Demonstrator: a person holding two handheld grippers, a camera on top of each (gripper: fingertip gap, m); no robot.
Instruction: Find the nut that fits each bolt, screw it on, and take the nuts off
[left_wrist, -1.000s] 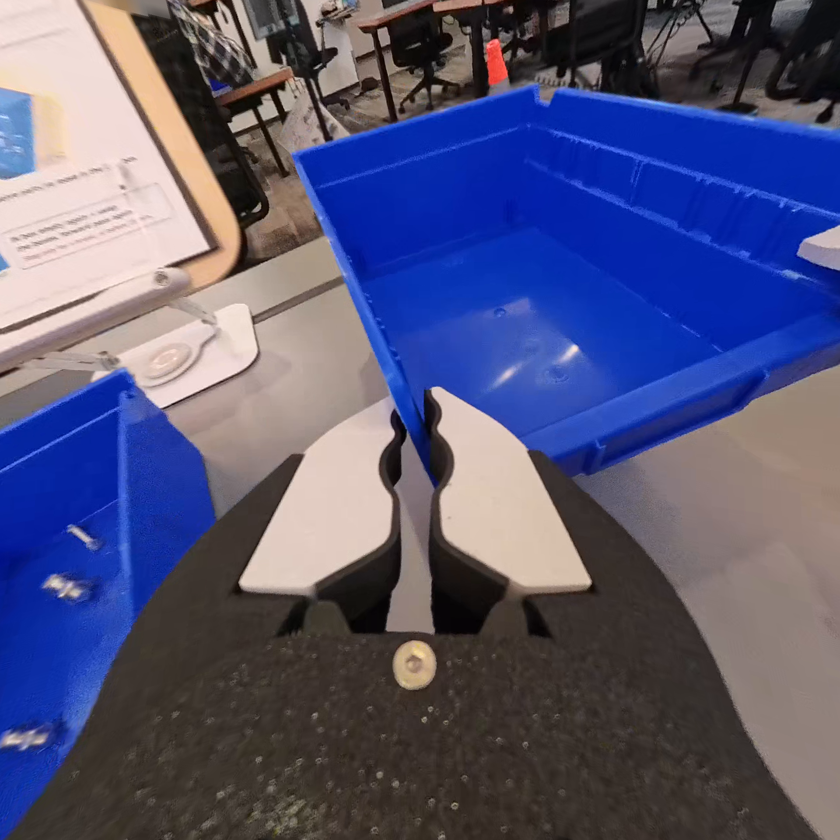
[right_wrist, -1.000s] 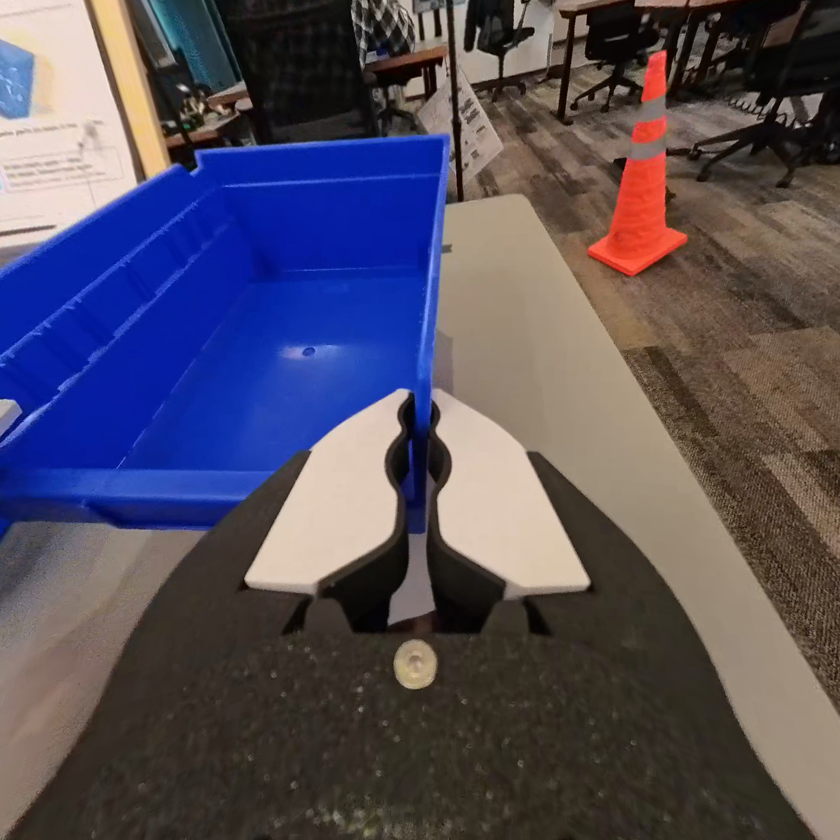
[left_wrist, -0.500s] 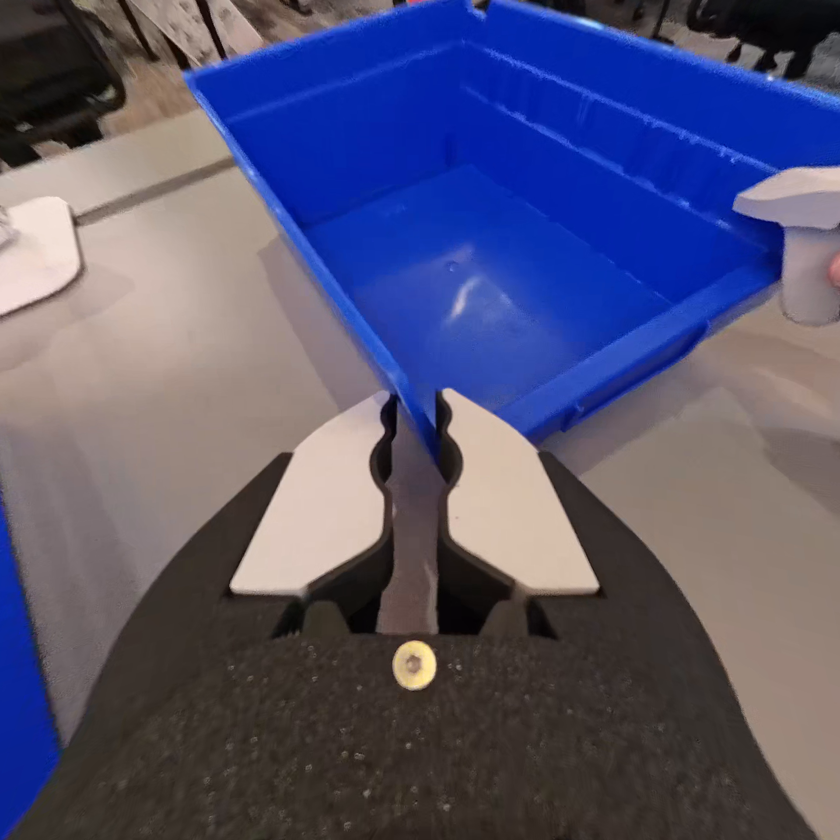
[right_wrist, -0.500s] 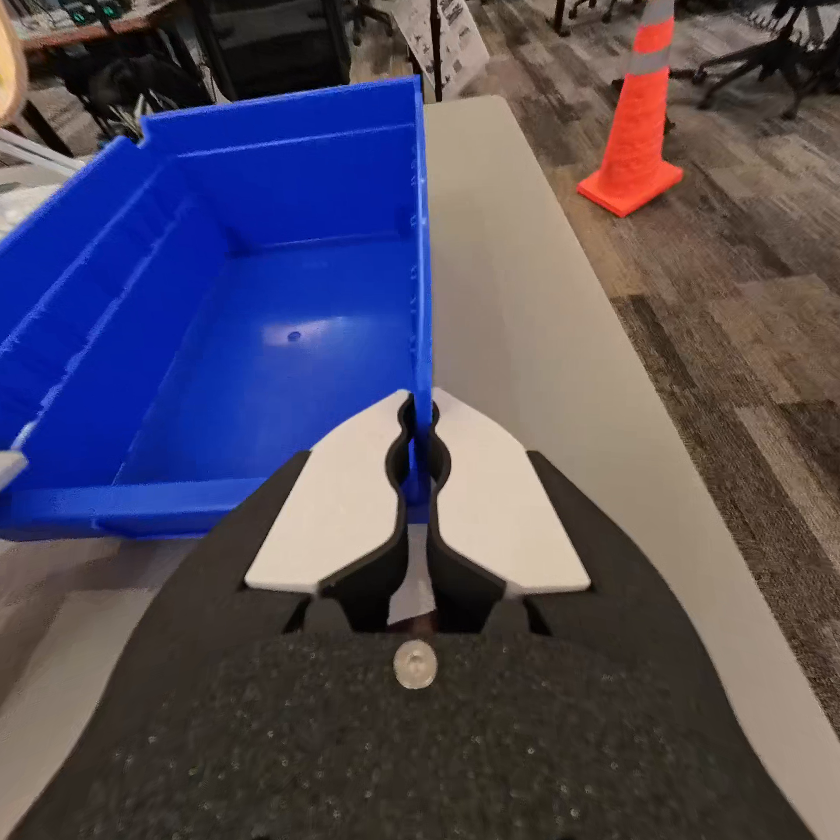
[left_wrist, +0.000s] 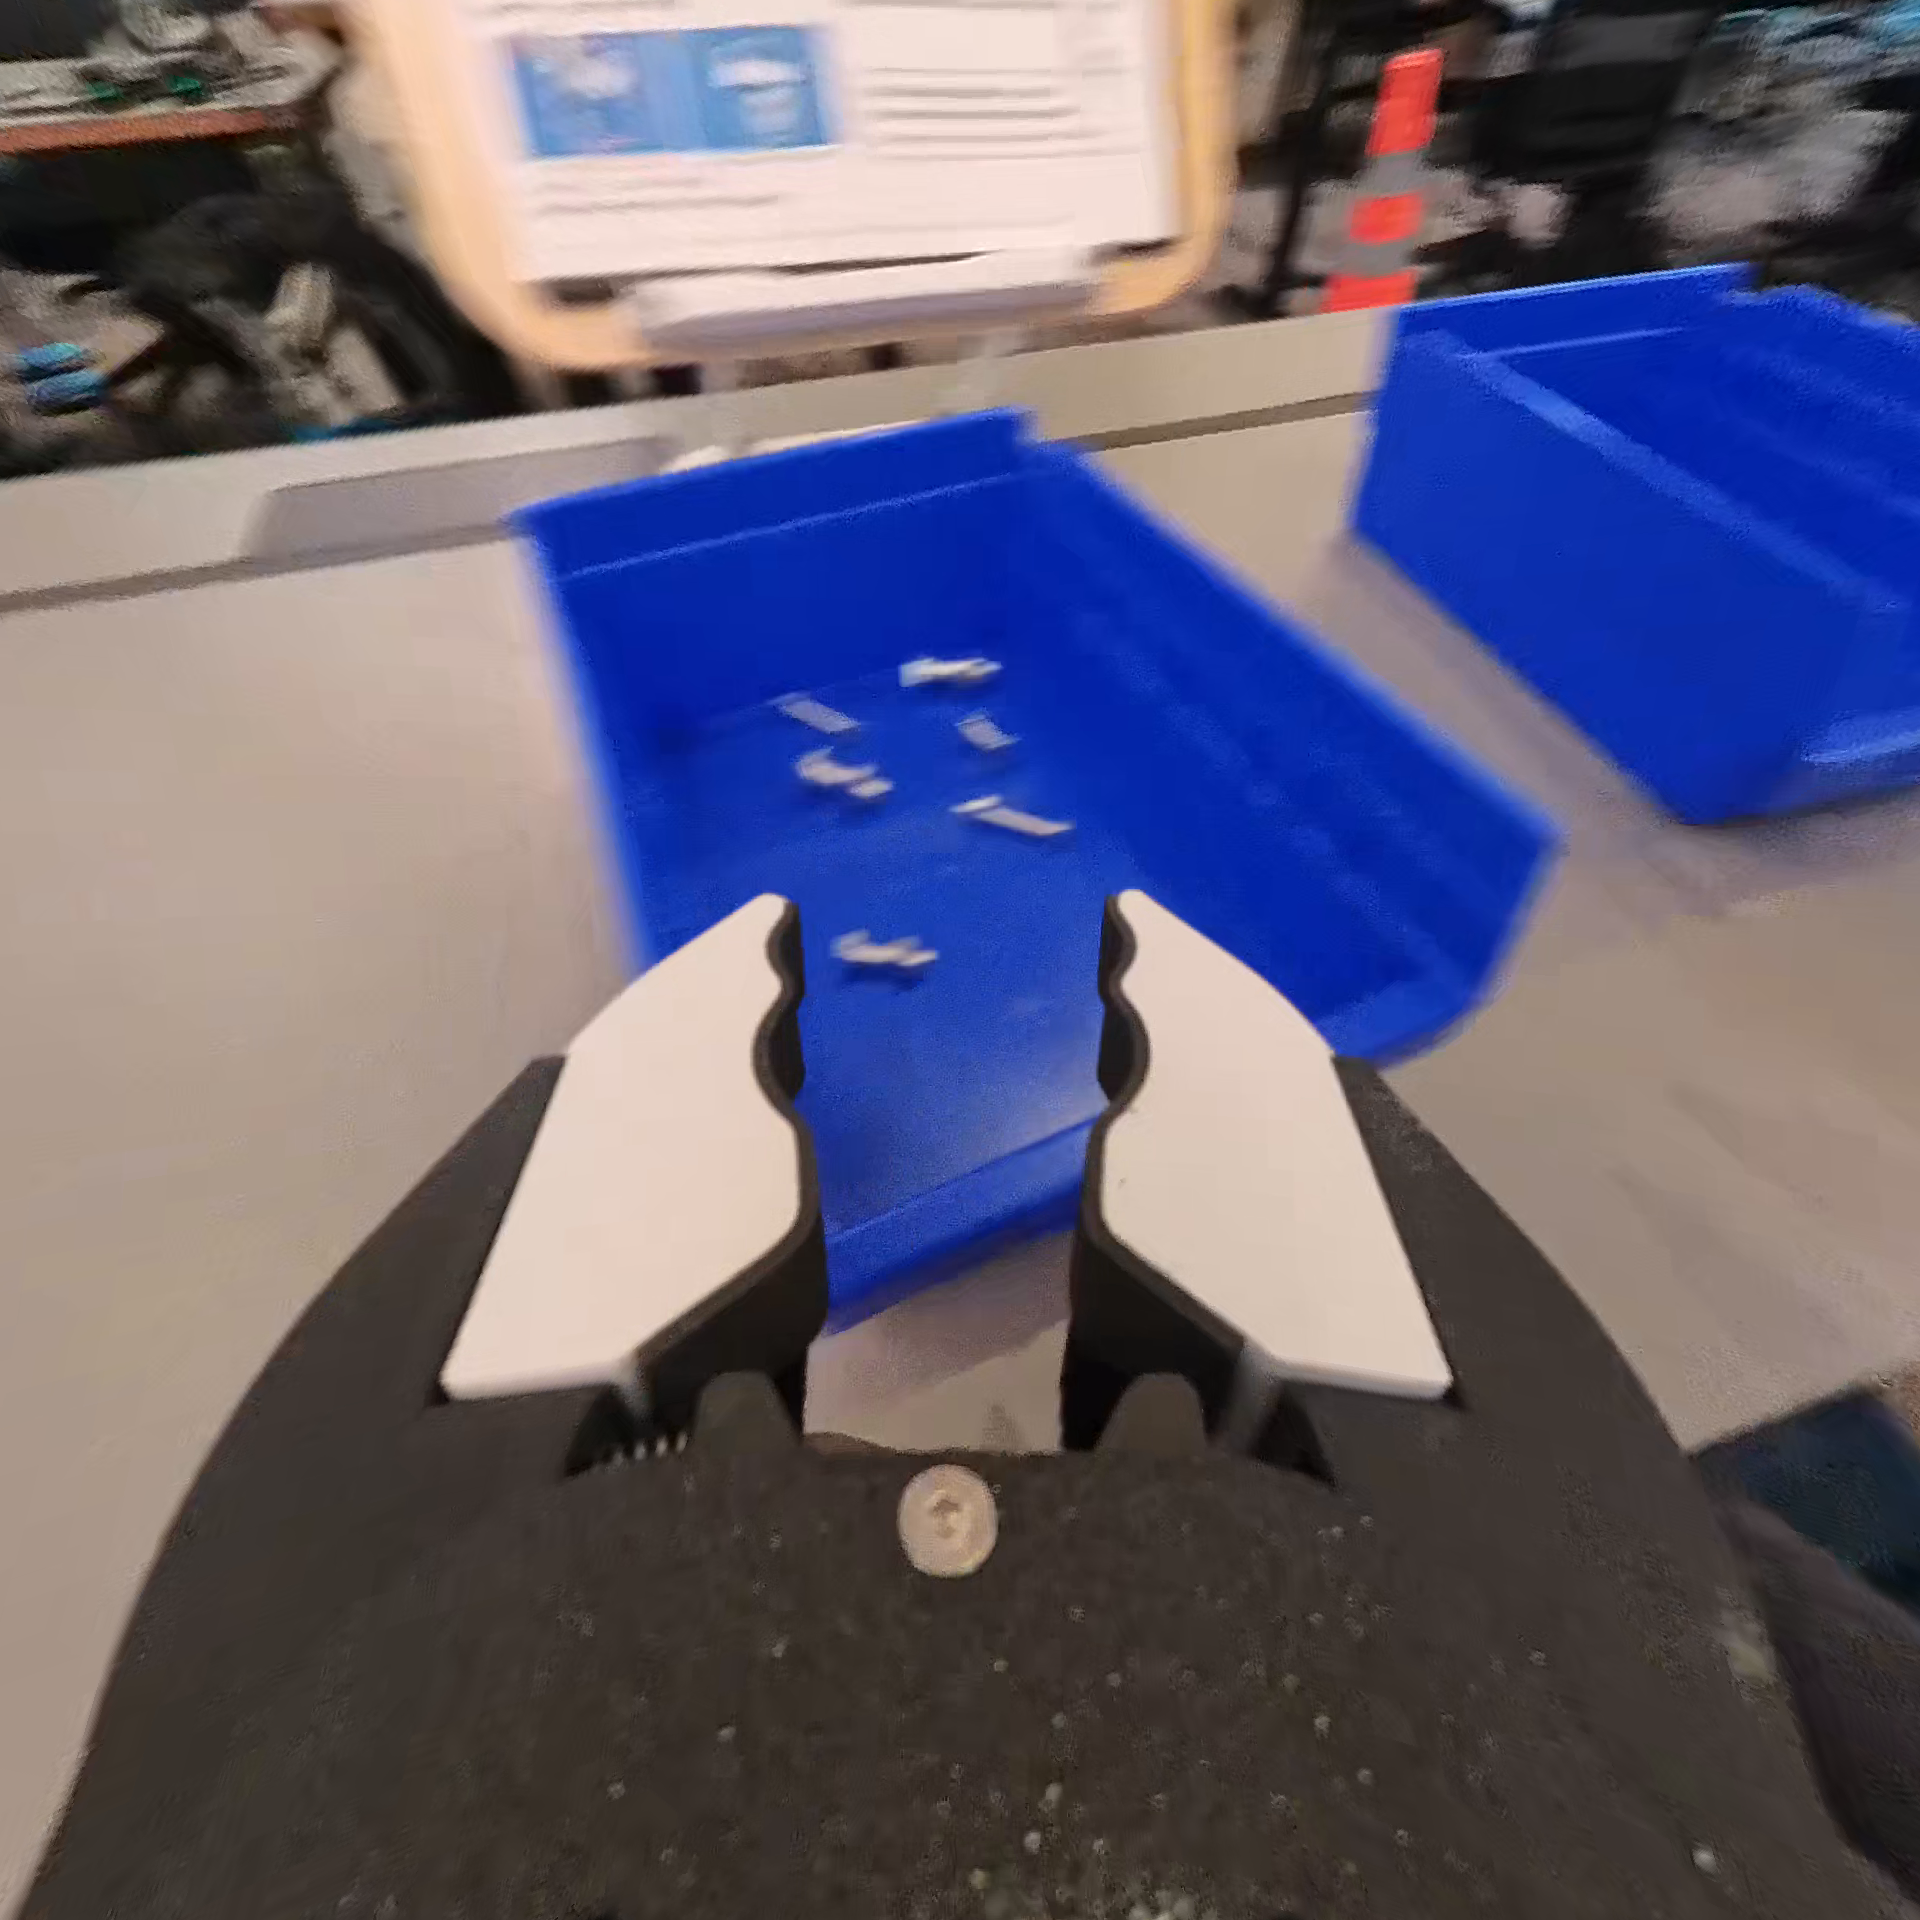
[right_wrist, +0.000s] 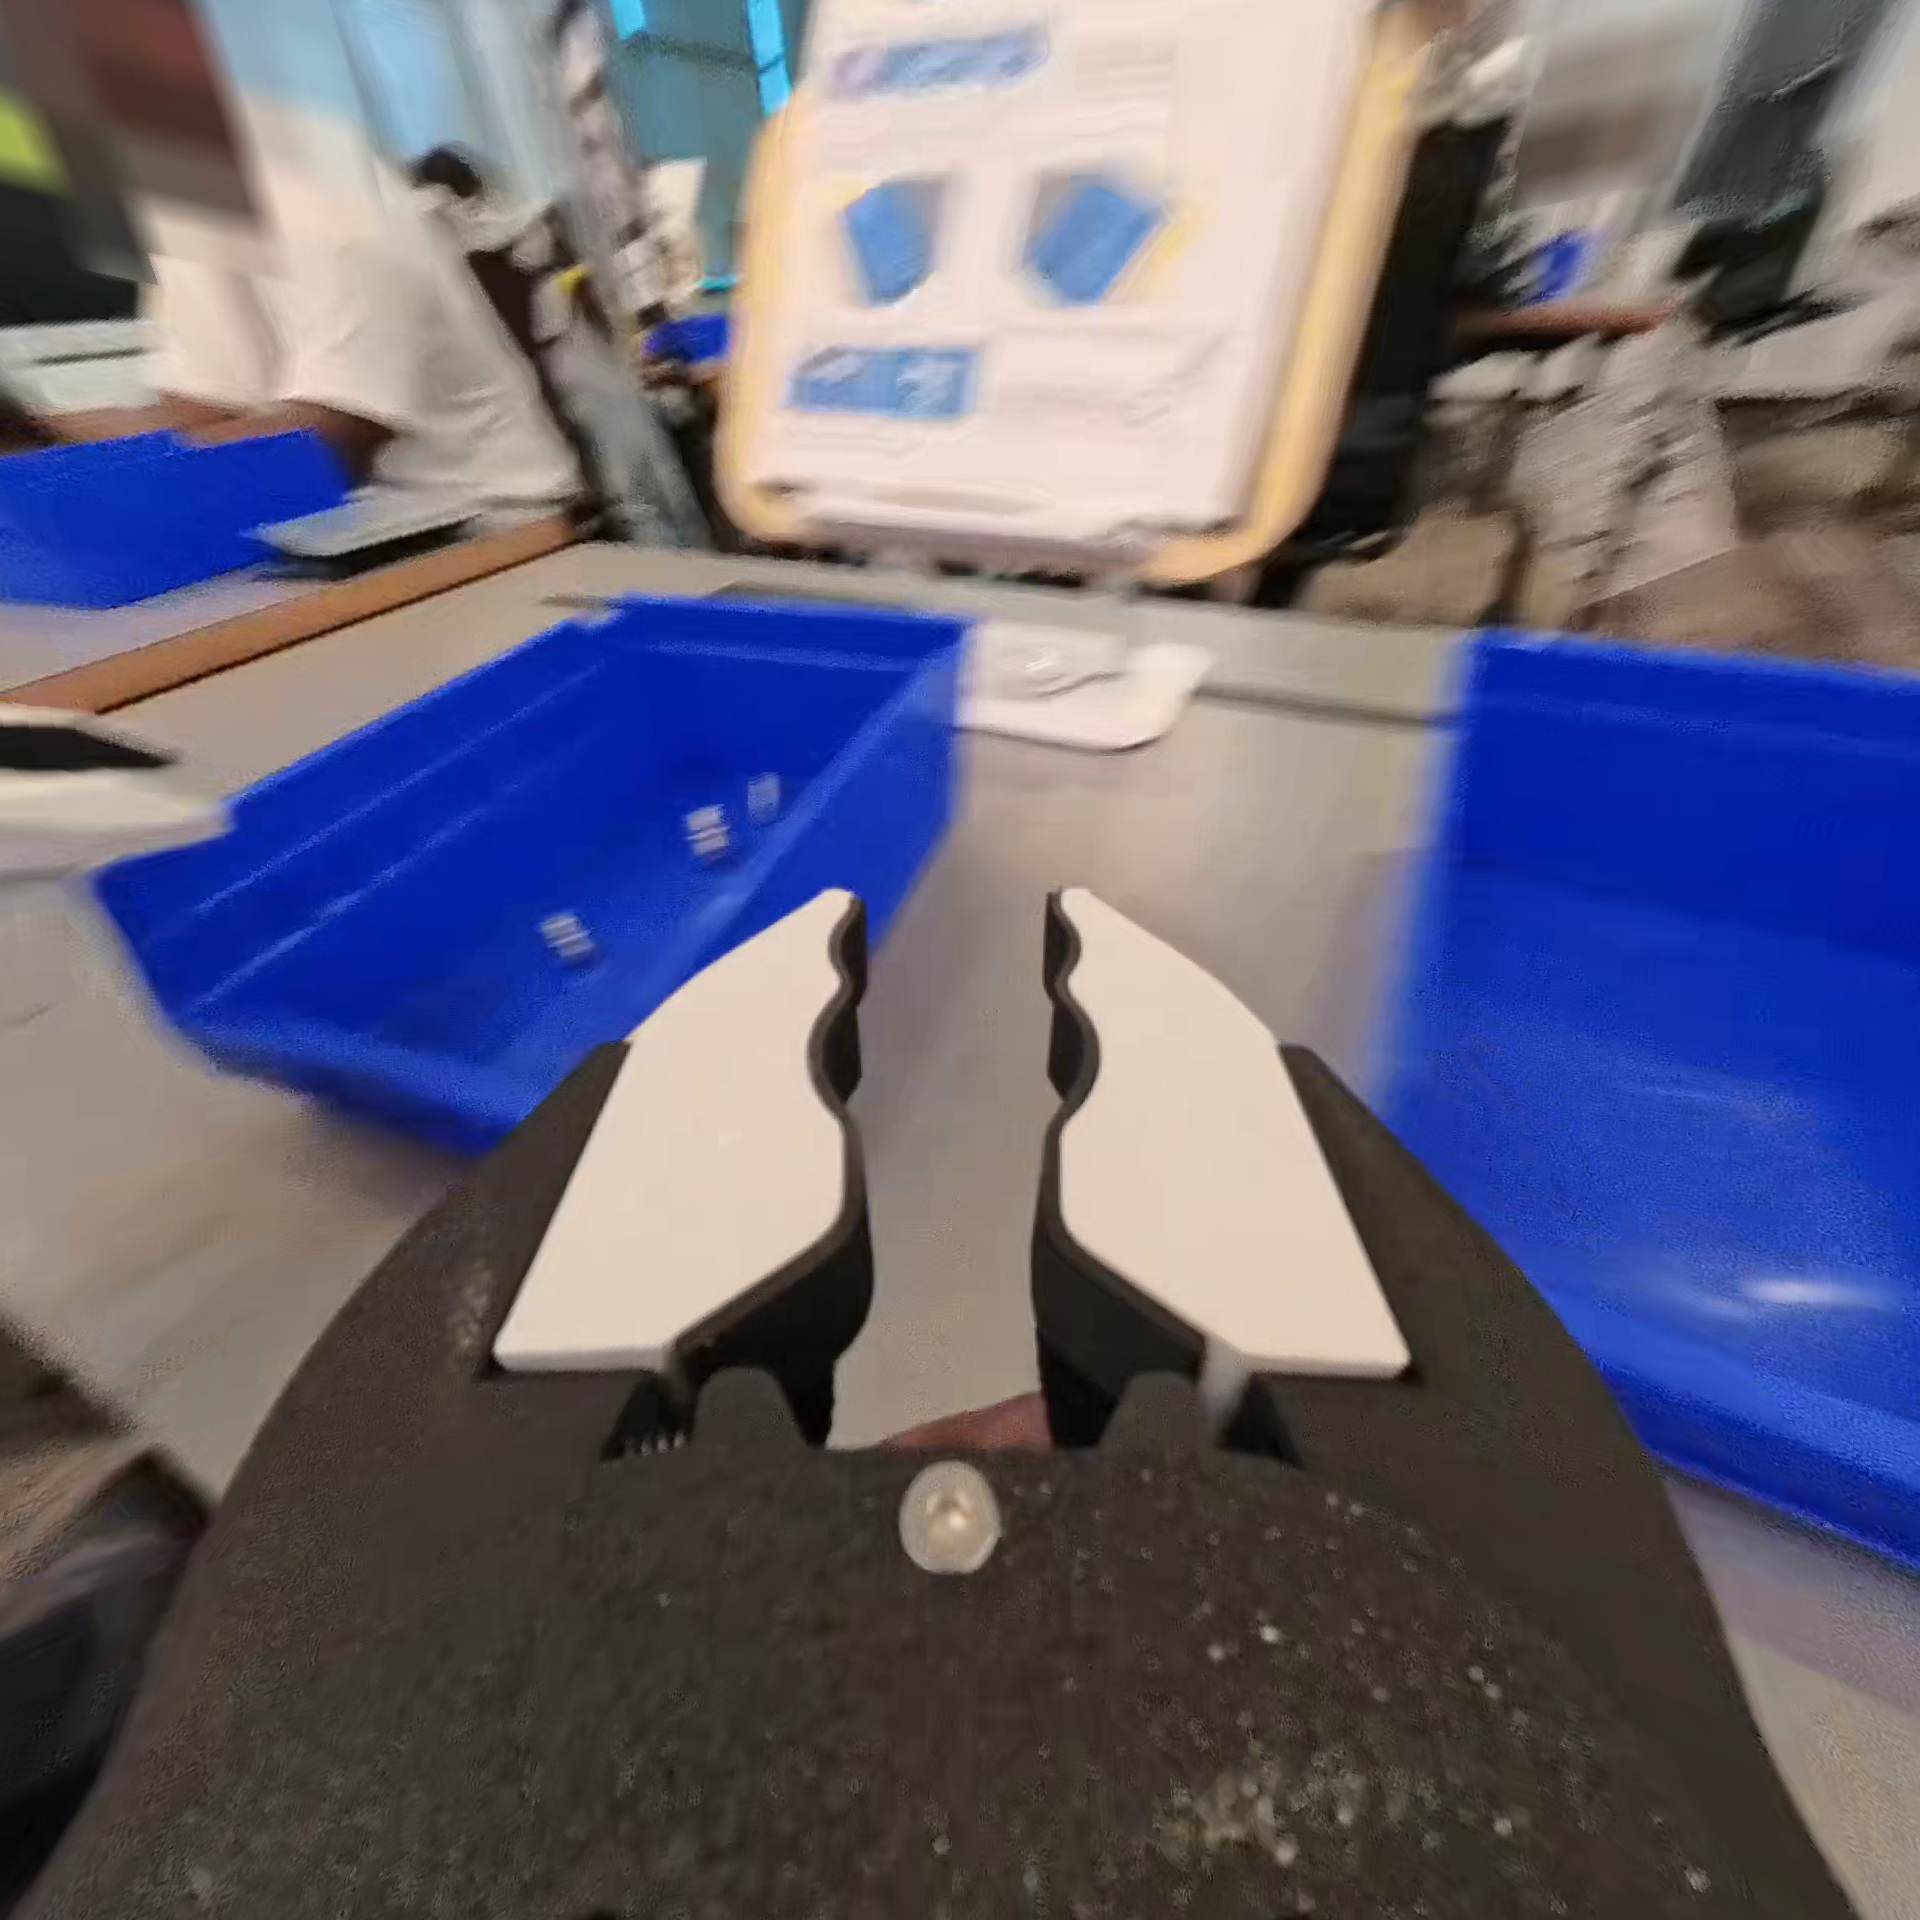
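My left gripper (left_wrist: 951, 914) is open and empty above the near end of a blue bin (left_wrist: 1351, 883). Several silver bolts and nuts (left_wrist: 883, 954) lie on that bin's floor. A second blue bin (left_wrist: 1621, 582) stands to the right and no parts show in it. My right gripper (right_wrist: 954, 906) is open and empty over the grey table (right_wrist: 1174, 883), between the bin with the silver parts (right_wrist: 566, 940) on its left (right_wrist: 904, 748) and the second bin (right_wrist: 1662, 935) on its right. Both views are blurred.
A white board in a wooden frame (left_wrist: 821, 135) stands behind the bins, on a white base (right_wrist: 1081, 681). People and another blue bin (right_wrist: 156, 520) are at a table far left. An orange cone (left_wrist: 1387, 187) stands beyond the table.
Both grippers were shut on the walls of the second blue bin. They let go, opened, and swung away toward the bin with the parts.
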